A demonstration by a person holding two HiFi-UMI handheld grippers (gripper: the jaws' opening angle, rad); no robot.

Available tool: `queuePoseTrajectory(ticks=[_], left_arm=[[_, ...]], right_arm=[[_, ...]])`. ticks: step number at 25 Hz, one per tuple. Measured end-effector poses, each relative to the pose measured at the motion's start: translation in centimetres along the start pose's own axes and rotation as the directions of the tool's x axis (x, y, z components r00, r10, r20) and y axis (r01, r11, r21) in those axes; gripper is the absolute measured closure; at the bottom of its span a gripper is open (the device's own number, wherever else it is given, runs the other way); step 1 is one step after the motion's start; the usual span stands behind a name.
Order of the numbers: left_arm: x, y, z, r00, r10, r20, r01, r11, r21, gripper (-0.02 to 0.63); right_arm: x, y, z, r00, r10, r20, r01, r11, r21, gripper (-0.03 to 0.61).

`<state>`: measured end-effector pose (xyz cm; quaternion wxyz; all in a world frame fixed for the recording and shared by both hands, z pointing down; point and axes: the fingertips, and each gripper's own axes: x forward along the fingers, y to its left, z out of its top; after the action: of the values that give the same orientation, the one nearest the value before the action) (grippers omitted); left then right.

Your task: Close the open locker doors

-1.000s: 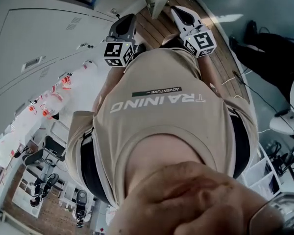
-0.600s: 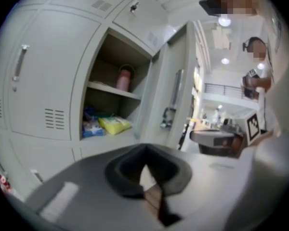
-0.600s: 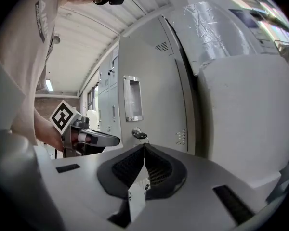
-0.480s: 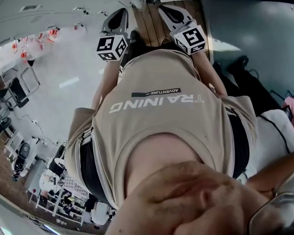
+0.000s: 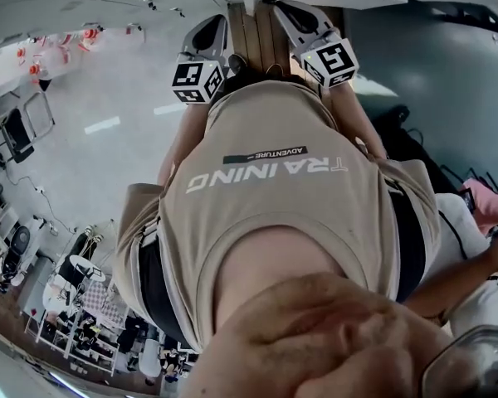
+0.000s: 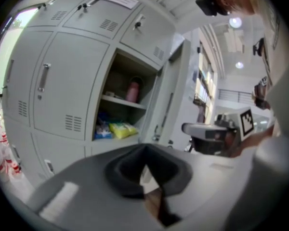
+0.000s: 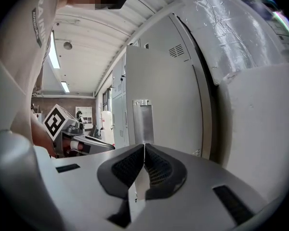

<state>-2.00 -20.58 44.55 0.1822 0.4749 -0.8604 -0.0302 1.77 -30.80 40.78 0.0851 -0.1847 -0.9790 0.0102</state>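
In the left gripper view, one locker (image 6: 127,105) in the grey bank stands open, with a pink bottle (image 6: 132,91) on its shelf and yellow and blue packets below. Its door (image 6: 172,93) swings out to the right. My left gripper (image 6: 144,151) is shut on nothing and points at that opening from a distance. My right gripper (image 7: 144,146) is also shut and empty, close in front of the door's inner face (image 7: 159,95) and its metal plate (image 7: 143,121). In the head view both grippers, left (image 5: 216,25) and right (image 5: 289,11), are held up before my chest.
Closed locker doors (image 6: 62,81) fill the wall left of the open one. Red-capped bottles (image 5: 58,44) stand on the floor at the far left. A seated person's arm (image 5: 473,255) and chairs are at the right. Wooden flooring (image 5: 253,40) runs between the grippers.
The head view has swung round: the locker fronts have slid off toward the top edge and more floor shows at left. Both grippers stay raised and shut, drawn slightly closer together.
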Motion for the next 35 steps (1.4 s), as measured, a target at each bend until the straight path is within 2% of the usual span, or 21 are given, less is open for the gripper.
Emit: queuePoseTrajectory(ticks=[8,12,20,35], left_arm=[[0.1,3.2,1.2,0.999,-0.013,0.041,0.013,1.000,0.003,0.614],[0.5,5.0,1.1,0.998,0.004,0.056,-0.003,1.000,-0.027,0.614],[1.8,6.5,2.1,0.998,-0.017,0.052,0.020,0.999,-0.046,0.614],[0.4,11.9,3.5,0.997,0.057,0.049,-0.056,0.998,-0.018,0.614]], right_arm=[[3.4,1.2,0.5,1.000,0.005,-0.021,-0.005,1.000,0.001,0.563],[4.9,1.4,0.2,0.999,0.014,-0.040,-0.015,1.000,-0.015,0.563],[8.0,1.8,1.8,0.998,0.046,-0.047,-0.048,0.999,-0.025,0.563],[14.8,2.5,3.2,0.996,0.090,-0.017,-0.091,0.996,-0.012,0.563]])
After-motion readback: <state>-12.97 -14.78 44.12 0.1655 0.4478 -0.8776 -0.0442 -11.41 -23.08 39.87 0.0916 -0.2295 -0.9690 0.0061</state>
